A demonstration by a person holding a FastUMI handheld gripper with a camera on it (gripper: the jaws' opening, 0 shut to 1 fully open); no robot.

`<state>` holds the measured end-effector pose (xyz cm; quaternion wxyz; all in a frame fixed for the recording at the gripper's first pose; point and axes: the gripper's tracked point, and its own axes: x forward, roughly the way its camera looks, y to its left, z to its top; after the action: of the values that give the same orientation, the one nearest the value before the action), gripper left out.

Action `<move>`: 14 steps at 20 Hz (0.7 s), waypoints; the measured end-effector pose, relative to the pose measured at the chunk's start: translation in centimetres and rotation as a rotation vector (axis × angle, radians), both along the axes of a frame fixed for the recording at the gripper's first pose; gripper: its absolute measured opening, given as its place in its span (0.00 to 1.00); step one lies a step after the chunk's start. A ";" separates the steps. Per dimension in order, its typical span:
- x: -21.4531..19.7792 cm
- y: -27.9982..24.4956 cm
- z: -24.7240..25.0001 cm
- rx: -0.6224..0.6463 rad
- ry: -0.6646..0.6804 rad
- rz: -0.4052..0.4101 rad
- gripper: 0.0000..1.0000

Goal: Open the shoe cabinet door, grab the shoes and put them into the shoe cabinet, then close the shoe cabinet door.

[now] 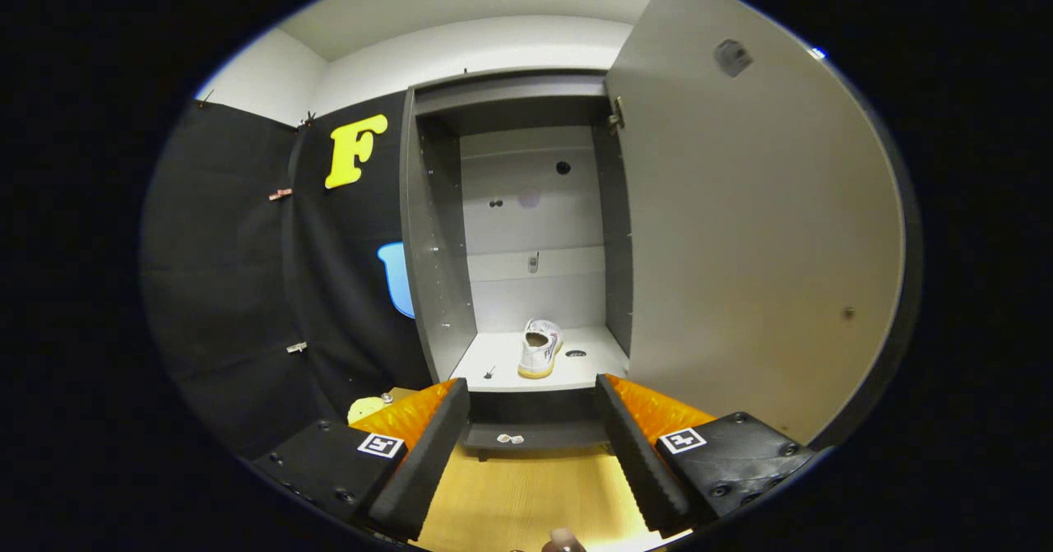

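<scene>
The grey shoe cabinet stands straight ahead with its door swung wide to the right. A white shoe with a pale sole rests on the cabinet's bottom shelf, heel toward me. My gripper is open, its fingers spread wide with nothing between them. The fingertips sit just short of the cabinet's front edge, and the shoe lies beyond them.
Black cloth hangs to the left of the cabinet. Wooden flooring runs below the fingers up to the cabinet's dark base. A small yellowish object lies on the floor beside the left finger. The open door bounds the right side.
</scene>
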<state>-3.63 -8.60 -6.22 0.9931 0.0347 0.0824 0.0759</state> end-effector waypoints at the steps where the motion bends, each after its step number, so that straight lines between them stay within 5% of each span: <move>1: -1.3 -1.3 0.4 -0.002 -0.008 0.008 0.97; 14: -7.8 -18.6 3.9 0.035 -0.013 0.012 0.98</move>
<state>-11.48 -27.22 -2.29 0.9924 0.0512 0.0748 0.0834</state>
